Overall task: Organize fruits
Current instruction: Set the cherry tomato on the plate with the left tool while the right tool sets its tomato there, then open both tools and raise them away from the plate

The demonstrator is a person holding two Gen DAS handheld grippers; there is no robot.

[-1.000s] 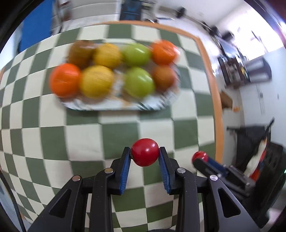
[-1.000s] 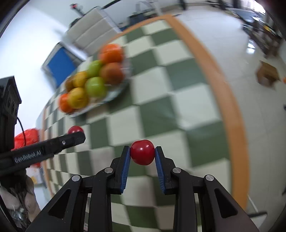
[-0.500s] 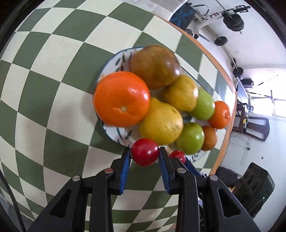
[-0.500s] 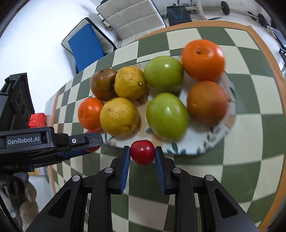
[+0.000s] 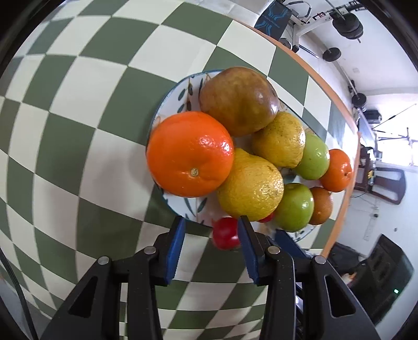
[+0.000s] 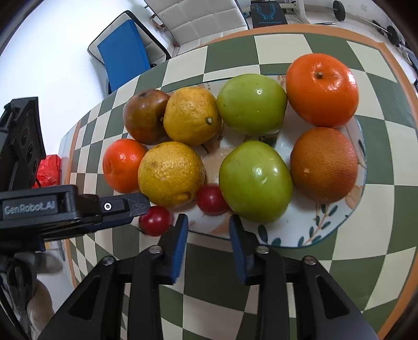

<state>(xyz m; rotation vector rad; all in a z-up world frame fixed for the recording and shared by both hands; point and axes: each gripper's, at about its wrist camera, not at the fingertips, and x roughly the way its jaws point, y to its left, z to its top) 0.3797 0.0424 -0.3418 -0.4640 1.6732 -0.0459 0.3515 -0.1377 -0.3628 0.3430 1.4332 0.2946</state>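
A patterned plate point(image 6: 308, 232) point(image 5: 172, 102) on the checkered table holds oranges, lemons, green fruits and a brown fruit. My left gripper point(image 5: 211, 222) is open; a small red cherry tomato point(image 5: 226, 232) sits loose beside its right finger at the plate's rim, also seen in the right wrist view point(image 6: 154, 221). My right gripper point(image 6: 208, 222) is open and empty; a second red cherry tomato point(image 6: 211, 200) lies on the plate just beyond its fingertips, between a lemon point(image 6: 171, 174) and a green fruit point(image 6: 254, 180).
The table's orange edge point(image 5: 337, 104) runs behind the plate. A blue chair point(image 6: 122, 60) and a white chair point(image 6: 198, 21) stand beyond the table. The left gripper body point(image 6: 52, 209) reaches in from the left of the right wrist view.
Both grippers have opened and let go of their cherry tomatoes. One tomato now lies on the plate, the other at its rim. Both grippers moved closer to the plate.
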